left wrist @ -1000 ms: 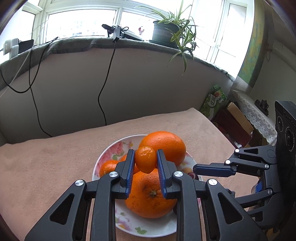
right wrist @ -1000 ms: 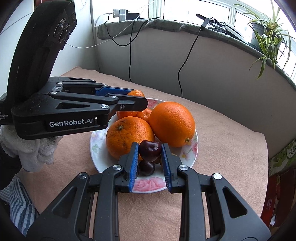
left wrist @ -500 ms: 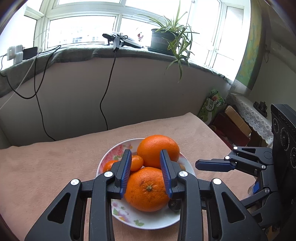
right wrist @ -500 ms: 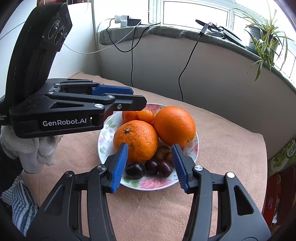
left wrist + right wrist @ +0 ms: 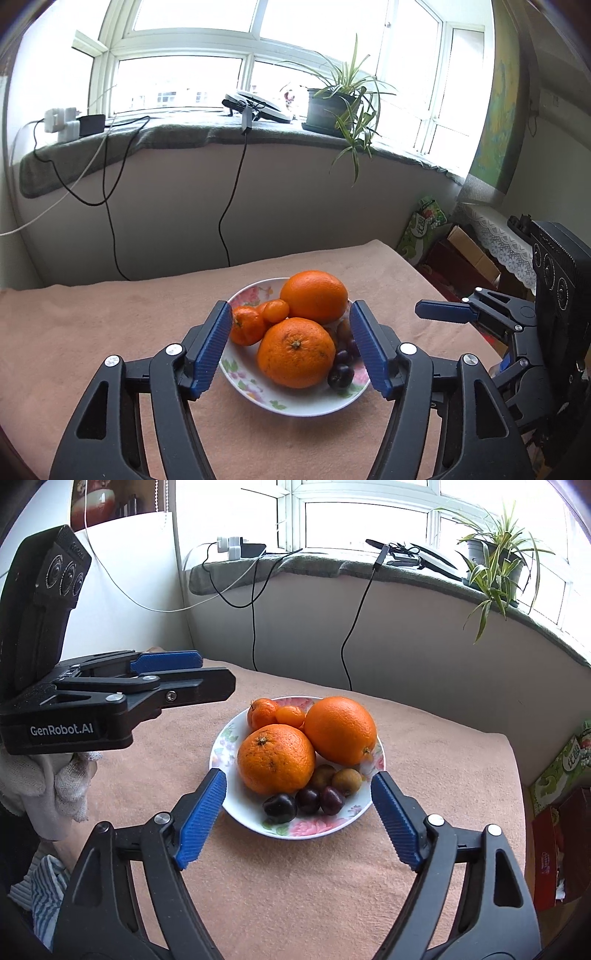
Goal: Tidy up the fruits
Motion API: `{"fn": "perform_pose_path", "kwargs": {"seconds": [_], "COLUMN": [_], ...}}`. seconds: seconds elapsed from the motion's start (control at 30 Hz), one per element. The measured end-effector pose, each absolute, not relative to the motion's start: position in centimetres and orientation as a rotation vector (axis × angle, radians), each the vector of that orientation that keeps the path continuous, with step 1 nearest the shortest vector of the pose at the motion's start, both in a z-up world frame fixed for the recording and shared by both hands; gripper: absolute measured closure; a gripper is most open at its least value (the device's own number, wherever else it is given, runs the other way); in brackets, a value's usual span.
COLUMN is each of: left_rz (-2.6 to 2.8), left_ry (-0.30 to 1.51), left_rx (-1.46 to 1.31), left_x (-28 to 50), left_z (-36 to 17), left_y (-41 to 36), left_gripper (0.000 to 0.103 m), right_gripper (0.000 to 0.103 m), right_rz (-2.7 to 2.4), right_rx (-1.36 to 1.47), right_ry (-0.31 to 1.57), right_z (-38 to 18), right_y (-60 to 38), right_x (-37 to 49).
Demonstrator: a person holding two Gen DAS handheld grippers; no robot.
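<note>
Your left gripper (image 5: 291, 347) has let go of the small mandarin (image 5: 276, 310), now resting at the floral white plate's (image 5: 236, 812) far-left; jaws wide, empty. Your right gripper (image 5: 299, 823) has likewise released the dark cherry (image 5: 279, 808) onto the front; fruit looks grouped, nearly done.

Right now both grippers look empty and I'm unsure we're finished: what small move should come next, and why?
Probably just back both off. The left gripper and right gripper are open and hold nothing, and the oranges, tangerines and cherries all sit on the plate; no fruit shows on the cloth.
</note>
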State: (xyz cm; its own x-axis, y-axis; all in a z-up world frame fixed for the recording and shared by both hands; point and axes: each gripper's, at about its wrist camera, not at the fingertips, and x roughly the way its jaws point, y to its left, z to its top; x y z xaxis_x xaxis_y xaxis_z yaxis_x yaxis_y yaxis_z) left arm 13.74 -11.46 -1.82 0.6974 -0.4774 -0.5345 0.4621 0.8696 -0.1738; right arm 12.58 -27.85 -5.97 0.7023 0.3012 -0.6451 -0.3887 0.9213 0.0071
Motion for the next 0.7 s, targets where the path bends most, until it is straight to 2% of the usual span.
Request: {"fn": "perform_pose_path", "kwargs": {"seconds": [0.03,0.13,0.23,0.37,0.7], "left_rz": [-0.515,-0.491,-0.467,-0.431,-0.378], "left_ry": [0.598,0.582,0.567,0.551,0.568], "left_rx": [-0.024,-0.018,0.001,0.027,0.006], "left_x": [13.3,11.9,10.5,8.9,6.2], "left_z": [-1.7,-1.5,-1.4,-1.5,-2.8], "left_y": [-11.3,-10.9,-10.7,-10.8,-10.1], "left_gripper": [0.029,0.027,0.022,0.022,0.020], "right_gripper": [0.016,0.010,0.008,0.002,0.001], "right_rz": [0.375,0.332,0.303,0.244,0.195], "right_rx": [-0.125,-0.100,-0.088,-0.091,-0.039], "right_ry": [0.687,0.670,0.660,0.633,0.620], "right_z": [-5.9,-5.8,-5.8,-5.8,-6.3], "right_y": [-28.0,-28.5,-28.8,-29.0,-29.2], "right_x": [12.3,11.2,10.3,9.1,6.0]}}
